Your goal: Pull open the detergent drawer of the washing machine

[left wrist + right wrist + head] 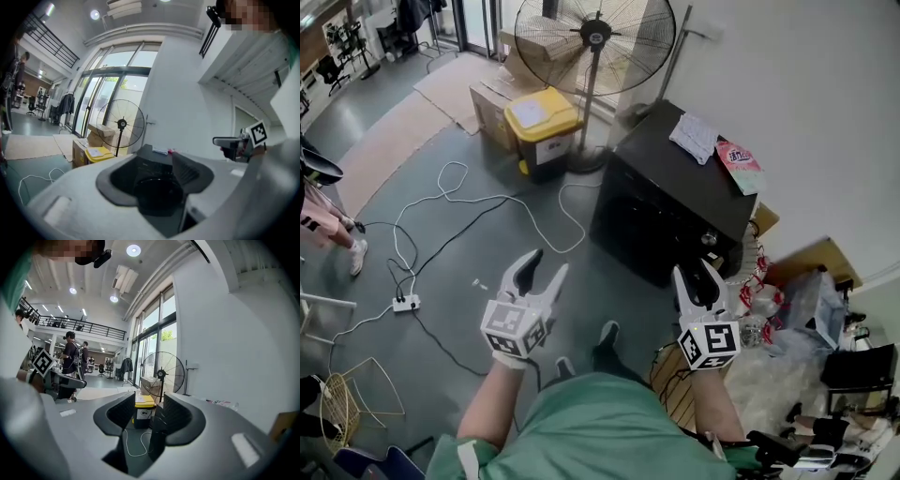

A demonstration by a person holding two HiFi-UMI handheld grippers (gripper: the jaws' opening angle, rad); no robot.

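1. Fingers (190,171) of your left gripper (546,264), white plastic with dark grey pads, stand well apart, with nothing but air between them.
2. Your right gripper (694,274), of the same make, has its fingers (178,416) spread wide and holds nothing either.
3. Behind each pair of fingers sits a white cube with black square markers (710,345). Behind the cubes come your bare forearms and your green top (591,431).
4. Both grippers hang in the air in front of you, pointing nearly level towards the black box-shaped washing machine (652,187). Neither one touches it.
5. The machine stands on the grey floor (441,272) close to the white wall (797,94). In the head view your right gripper shows just below its near corner. In the left gripper view its dark round door (157,192) shows between the jaws, some way off.
6. You cannot make out the detergent drawer. The machine's front is dark and steeply foreshortened, so the drawer is probably somewhere along the top of that face, and whether it is pulled out cannot be told.
7. On the machine's lid lie a white crumpled cloth or packet (696,136) and, just beside it, a pink printed packet (739,167).
8. Beyond the machine are a large black wire-cage pedestal fan (595,37), a yellow-lidded bin (542,120) and brown cardboard boxes (490,101).
9. A white cable (487,200) loops across the floor towards a white power strip (406,303) at your left.
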